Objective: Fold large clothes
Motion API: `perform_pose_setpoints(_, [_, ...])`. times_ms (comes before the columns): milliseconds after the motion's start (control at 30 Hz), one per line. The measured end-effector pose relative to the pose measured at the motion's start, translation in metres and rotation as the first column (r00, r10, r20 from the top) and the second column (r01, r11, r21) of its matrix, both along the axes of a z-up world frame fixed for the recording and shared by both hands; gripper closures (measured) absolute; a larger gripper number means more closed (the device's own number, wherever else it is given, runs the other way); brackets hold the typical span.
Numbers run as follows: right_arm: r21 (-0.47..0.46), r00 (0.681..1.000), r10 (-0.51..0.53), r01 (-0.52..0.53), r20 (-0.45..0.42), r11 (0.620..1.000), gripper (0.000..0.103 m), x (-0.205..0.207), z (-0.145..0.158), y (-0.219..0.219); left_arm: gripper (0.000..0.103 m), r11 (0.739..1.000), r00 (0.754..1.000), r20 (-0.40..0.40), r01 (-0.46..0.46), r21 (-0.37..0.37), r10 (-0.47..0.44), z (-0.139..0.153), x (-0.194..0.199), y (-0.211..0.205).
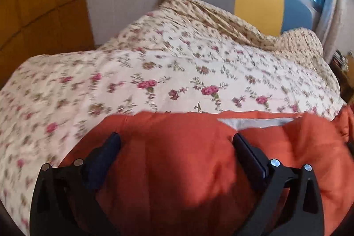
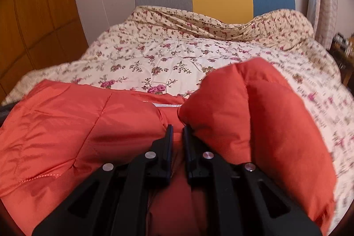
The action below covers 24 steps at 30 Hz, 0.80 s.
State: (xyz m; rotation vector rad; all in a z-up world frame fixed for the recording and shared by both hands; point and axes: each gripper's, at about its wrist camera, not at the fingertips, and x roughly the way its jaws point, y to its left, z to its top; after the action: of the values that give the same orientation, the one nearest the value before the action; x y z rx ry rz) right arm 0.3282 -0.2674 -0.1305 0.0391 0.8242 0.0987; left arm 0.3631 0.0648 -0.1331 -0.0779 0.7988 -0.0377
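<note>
The jacket (image 2: 66,125), orange and puffy, fills the lower half of both views, lying on the floral quilt (image 2: 154,54). It looks light, soft and springy (slick shell, likely to slide), best pinched at a seam or hem. The left gripper (image 1: 177,143) stands wide apart above it; the right gripper (image 2: 177,132) is nearly together, pinching a fold at lower centre.
</note>
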Motion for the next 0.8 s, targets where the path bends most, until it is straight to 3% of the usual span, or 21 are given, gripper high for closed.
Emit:
perform_pose_setpoints(67, [-0.006,1.000,-0.006,0.006,-0.002,1.000,0.069,-0.003,0.010,0.002,0.003,0.996,0.998,0.051,-0.026,-0.083,0.030,0.020,-0.021,-0.002])
perform_pose_setpoints(133, [0.053,0.999,-0.040,0.040,0.008,0.998,0.059,-0.006,0.026,0.000,0.003,0.986,0.993,0.101,-0.046,-0.158,0.062,0.038,-0.038,-0.009])
perform_pose_setpoints(200, [0.094,0.997,-0.075,0.075,0.006,0.993,0.059,-0.004,0.039,-0.001,0.003,0.982,0.991,0.110,-0.050,-0.181,0.071,0.046,-0.043,-0.028])
perform_pose_setpoints(267, [0.101,0.997,-0.080,0.082,-0.020,0.992,0.056,0.005,0.046,0.009,0.003,0.988,0.994,0.098,-0.029,-0.150,0.044,0.044,-0.035,-0.049])
perform_pose_setpoints(367, [0.001,0.994,-0.056,0.057,-0.090,0.998,0.048,0.024,0.035,0.032,0.003,1.000,0.999,0.035,-0.023,0.001,0.022,0.023,-0.014,-0.085])
perform_pose_setpoints(433, [-0.002,0.992,-0.052,0.052,-0.116,0.999,0.046,0.030,0.021,0.035,0.003,0.998,1.000,-0.021,-0.010,0.064,0.011,0.002,-0.003,-0.095])
perform_pose_setpoints(533, [0.039,0.993,-0.067,0.072,-0.098,0.997,0.046,0.031,0.008,0.029,0.003,0.999,1.000,0.022,-0.001,0.053,0.000,-0.011,-0.001,-0.092])
perform_pose_setpoints(667, [-0.038,0.995,-0.087,0.085,-0.041,0.996,0.046,0.029,-0.003,0.039,0.003,0.997,0.999,0.046,-0.003,0.079,0.000,-0.022,0.000,-0.095])
perform_pose_setpoints(800, [-0.044,0.996,-0.094,0.093,-0.006,0.995,0.046,0.029,-0.008,0.040,0.003,0.994,0.998,0.062,-0.011,0.107,0.005,-0.026,-0.002,-0.101])
